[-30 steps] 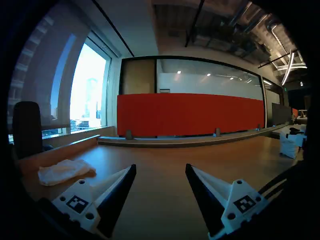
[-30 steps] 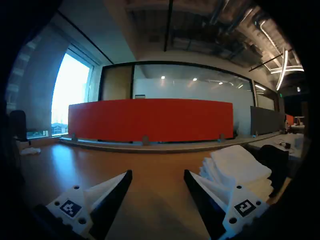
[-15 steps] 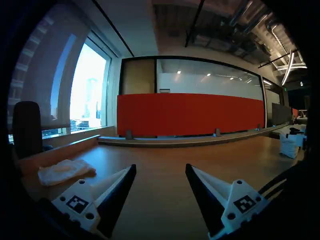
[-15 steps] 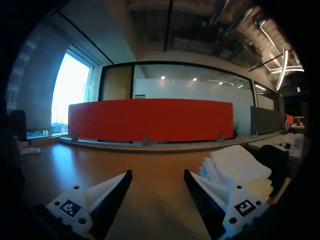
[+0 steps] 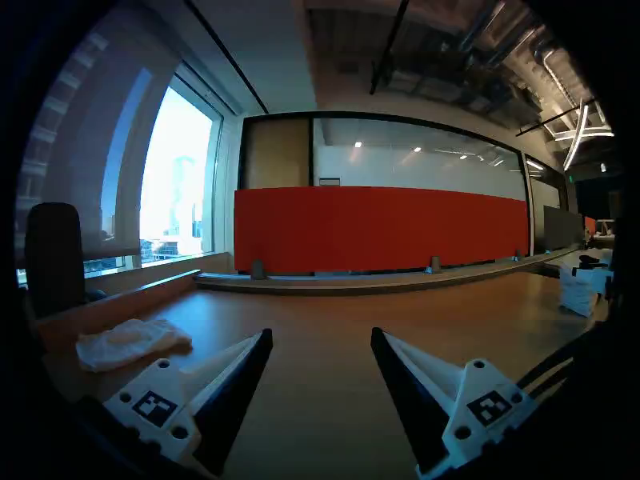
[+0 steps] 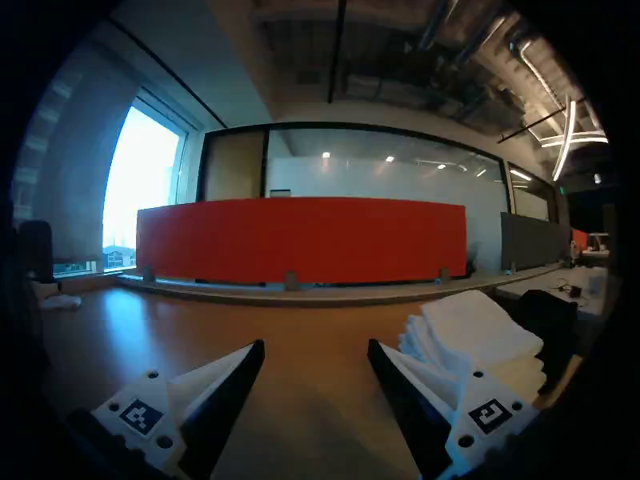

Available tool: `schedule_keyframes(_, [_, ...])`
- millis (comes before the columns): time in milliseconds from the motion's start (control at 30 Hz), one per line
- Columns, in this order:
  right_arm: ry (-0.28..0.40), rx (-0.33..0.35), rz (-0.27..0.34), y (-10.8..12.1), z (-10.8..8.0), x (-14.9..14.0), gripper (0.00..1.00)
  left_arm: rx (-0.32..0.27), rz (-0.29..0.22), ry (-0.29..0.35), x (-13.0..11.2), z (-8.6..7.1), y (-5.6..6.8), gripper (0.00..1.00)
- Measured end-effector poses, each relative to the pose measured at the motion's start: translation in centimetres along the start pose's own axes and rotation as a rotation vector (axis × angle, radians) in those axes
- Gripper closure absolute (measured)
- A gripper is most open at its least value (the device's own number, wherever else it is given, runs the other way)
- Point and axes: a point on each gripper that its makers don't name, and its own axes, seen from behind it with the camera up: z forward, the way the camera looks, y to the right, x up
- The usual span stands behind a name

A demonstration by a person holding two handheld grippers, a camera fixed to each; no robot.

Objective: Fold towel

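I have both grippers low over the wooden table (image 5: pixel 336 308), each looking across it toward the red partition (image 5: pixel 376 228) at the far edge.

In the left gripper view, my left gripper (image 5: pixel 320 331) is spread wide, its two fingers well apart with bare tabletop between them and nothing in its grasp. The crumpled towel (image 5: pixel 128 342) lies on the table ahead and off to the left of the left finger, near the raised wooden ledge under the window (image 5: pixel 172 192). It is apart from the gripper and not touching it. A dark chair back (image 5: pixel 52 256) stands behind that corner. Far to the right in this view I can make out a stack of folded towels (image 5: pixel 578 292) at the table's edge.

In the right gripper view, my right gripper (image 6: pixel 315 342) is likewise wide apart and holds nothing. The stack of folded towels (image 6: pixel 472 332) sits just beyond its right finger, neat and several layers high; I cannot tell whether the finger touches it. A black object (image 6: pixel 552 316) sits just beside the stack on its far side. The crumpled towel (image 6: pixel 60 302) appears small at the far left of the table.
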Motion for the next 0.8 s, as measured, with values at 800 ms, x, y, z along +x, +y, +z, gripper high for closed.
schedule_keyframes(800, [0.0,0.0,0.0,-0.02,0.01,0.06,0.0,-0.001,-0.004,-0.001,0.14,-0.04,0.0,0.09])
